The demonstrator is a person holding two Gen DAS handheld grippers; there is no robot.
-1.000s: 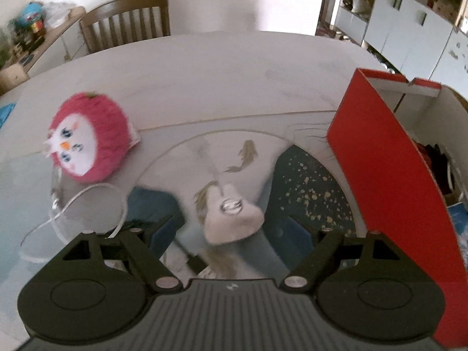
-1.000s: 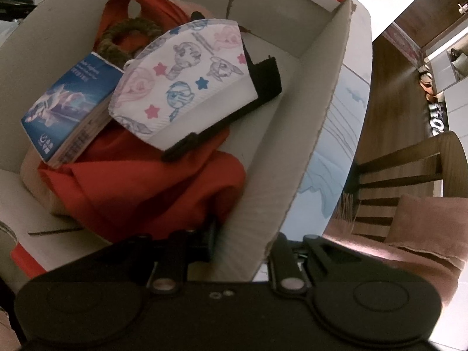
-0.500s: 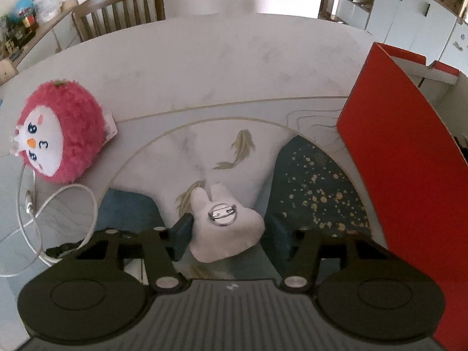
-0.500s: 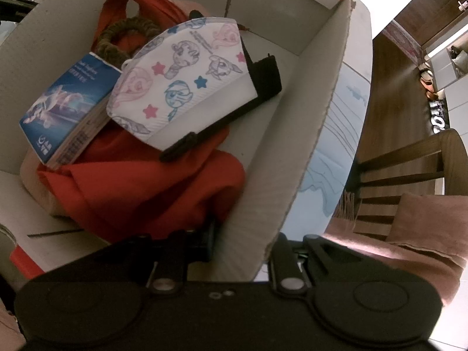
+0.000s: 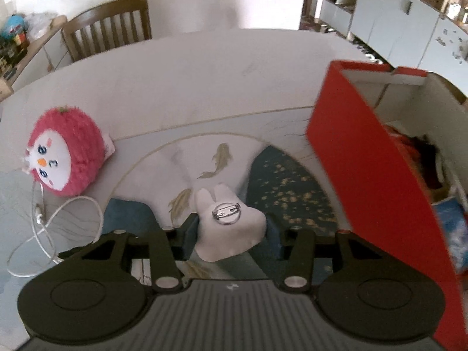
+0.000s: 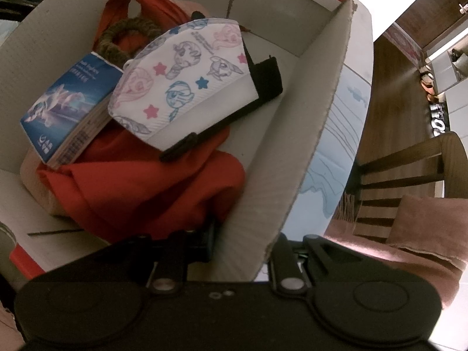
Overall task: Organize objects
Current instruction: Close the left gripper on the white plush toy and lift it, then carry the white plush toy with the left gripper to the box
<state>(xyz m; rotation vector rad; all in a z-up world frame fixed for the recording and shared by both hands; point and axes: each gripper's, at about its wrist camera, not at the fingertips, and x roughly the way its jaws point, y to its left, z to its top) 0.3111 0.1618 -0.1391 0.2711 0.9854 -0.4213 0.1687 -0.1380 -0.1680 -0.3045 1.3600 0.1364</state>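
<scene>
A small white bunny brooch [image 5: 229, 222], pin side up, sits between the fingers of my left gripper [image 5: 232, 234]. The jaws are closing and both pads press its sides, just over the patterned table [image 5: 204, 73]. A pink round plush [image 5: 65, 152] lies to the left, and the red box [image 5: 374, 175] stands to the right. My right gripper [image 6: 242, 242] is shut on the box's cardboard wall [image 6: 307, 146], one finger inside and one outside. Inside lie a printed face mask [image 6: 187, 82], a blue book [image 6: 67, 105], red cloth [image 6: 146, 187] and a brown ring [image 6: 122, 35].
A white cable [image 5: 58, 228] loops on the table below the plush. One wooden chair [image 5: 108, 26] stands at the far side of the table, another chair [image 6: 403, 169] with a pink cushion beside the box. White cabinets line the far right.
My left jaws have come in from wide apart onto the bunny brooch, and the view has shifted toward the red box. The right gripper and the box contents have not moved.
</scene>
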